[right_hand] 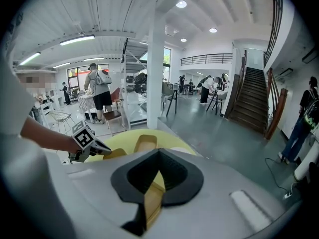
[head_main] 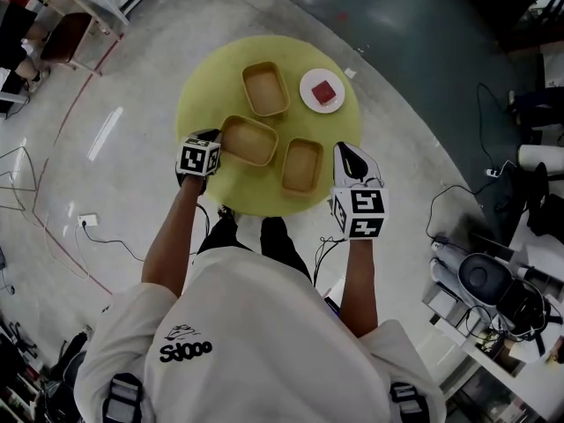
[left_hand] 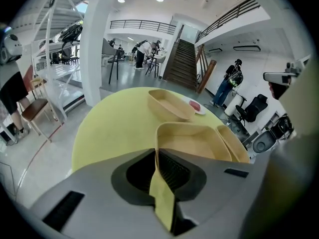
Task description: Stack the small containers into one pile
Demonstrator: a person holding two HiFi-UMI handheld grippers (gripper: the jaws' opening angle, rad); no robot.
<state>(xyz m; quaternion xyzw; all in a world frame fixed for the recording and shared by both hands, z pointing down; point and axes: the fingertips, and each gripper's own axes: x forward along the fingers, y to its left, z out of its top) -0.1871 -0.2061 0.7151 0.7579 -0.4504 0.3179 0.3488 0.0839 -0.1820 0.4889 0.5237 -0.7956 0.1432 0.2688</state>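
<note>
Head view: three tan containers, unstacked, on a round table.

1. Left gripper: jaws pressed onto the nearest wall of the middle container. This rim hold looks meant for lifting it.
2. Right gripper: jaws apparently nipping the wall of the right container, directly ahead of it.
3. Far container: well beyond both tools and untouched. Probably the base of the pile.

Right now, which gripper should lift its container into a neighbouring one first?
Probably right: the right gripper pinches the front-right tan rectangular container, which sits beside the front-left tan container that the left gripper grips and could steady.
</note>
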